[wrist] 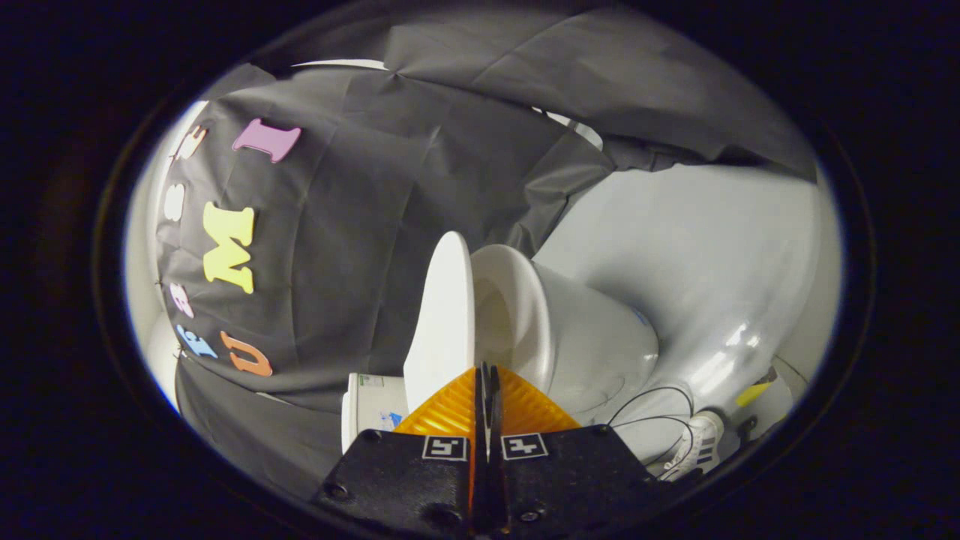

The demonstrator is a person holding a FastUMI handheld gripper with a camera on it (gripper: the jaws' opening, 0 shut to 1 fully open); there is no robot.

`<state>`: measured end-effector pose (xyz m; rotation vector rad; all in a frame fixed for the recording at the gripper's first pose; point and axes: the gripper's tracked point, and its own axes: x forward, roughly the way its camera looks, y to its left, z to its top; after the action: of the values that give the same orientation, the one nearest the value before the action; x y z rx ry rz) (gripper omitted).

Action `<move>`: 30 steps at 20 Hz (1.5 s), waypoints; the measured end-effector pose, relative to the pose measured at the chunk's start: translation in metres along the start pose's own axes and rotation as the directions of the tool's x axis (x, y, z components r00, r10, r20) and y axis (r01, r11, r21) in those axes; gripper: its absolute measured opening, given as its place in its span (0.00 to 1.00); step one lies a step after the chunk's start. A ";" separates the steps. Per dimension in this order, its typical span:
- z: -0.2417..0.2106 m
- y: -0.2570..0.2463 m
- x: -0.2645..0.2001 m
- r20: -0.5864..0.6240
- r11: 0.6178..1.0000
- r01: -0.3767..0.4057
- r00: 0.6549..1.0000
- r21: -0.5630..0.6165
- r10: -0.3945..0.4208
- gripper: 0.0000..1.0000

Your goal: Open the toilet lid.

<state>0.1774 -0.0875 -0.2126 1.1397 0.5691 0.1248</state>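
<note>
The black cloth wall (360,225) hangs behind everything, with pale floor (697,255) beside it. The white toilet bowl (570,337) sits just beyond the fingers, its lid (444,315) lifted clear of the seat rim and standing apart from it. The gripper (487,390) points at the lid's near edge, fingers pressed almost together with only a thin slit between them, gripping nothing. A sneaker (697,444) shows near some thin cables (652,409).

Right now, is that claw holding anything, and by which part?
It seems to pinch the toilet lid by its free edge; the claw is nearly closed there.
</note>
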 end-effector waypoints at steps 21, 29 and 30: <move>-0.015 0.106 -0.036 0.080 0.981 -0.057 0.994 -0.186 0.073 0.04; -0.027 0.145 -0.045 0.102 0.966 -0.049 0.992 -0.253 0.077 0.05; -0.029 0.150 -0.045 0.105 0.964 -0.048 0.991 -0.263 0.078 0.06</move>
<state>0.1535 -0.0168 -0.0725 0.9026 0.4014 0.1828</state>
